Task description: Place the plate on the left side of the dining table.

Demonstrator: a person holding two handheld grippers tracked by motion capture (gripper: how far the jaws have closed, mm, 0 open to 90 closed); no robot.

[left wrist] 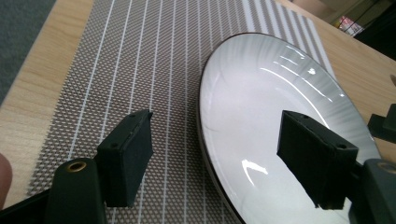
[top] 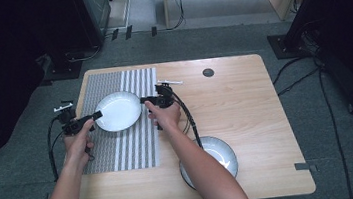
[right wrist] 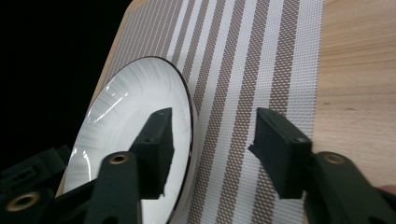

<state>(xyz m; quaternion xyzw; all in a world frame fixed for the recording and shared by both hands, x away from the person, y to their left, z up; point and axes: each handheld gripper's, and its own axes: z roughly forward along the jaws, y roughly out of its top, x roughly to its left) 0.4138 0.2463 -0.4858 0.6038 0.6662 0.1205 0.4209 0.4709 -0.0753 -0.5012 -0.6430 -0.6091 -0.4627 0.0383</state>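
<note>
You are at a wooden table [top: 247, 121], holding a two-jaw gripper in each hand. A white plate [top: 118, 111] with a dark rim lies flat on a striped placemat [top: 135, 149] on the table's left half, toward the far edge.

Your left gripper [top: 97, 115] sits at the plate's 9 o'clock. In the left gripper view its jaws stand apart, one over the placemat [left wrist: 140, 56] and one over the plate [left wrist: 261, 107], with the rim running between them. The pads press on nothing.

Your right gripper [top: 143, 101] sits at the plate's 3 o'clock. In the right gripper view its jaws are also spread, one above the plate [right wrist: 126, 112] and one above the placemat [right wrist: 261, 60], straddling the rim without touching it.

A second plate [top: 221, 155] of the same kind sits near the table's front edge, at about 5 o'clock from the first, partly under your right forearm. A small dark round disc [top: 208, 72] is set in the tabletop toward the far side, at about 1 o'clock from the first plate.

With both sets of jaws parted around a plate that lies square on the mat, this looks like the release step: the plate seems to be set down and let go. The next move probably calls for drawing both grippers straight outward, left toward 9 o'clock and right toward 3 o'clock, keeping the lower jaws from catching the rim. After that, the second plate looks like the likely next thing to reach for.
</note>
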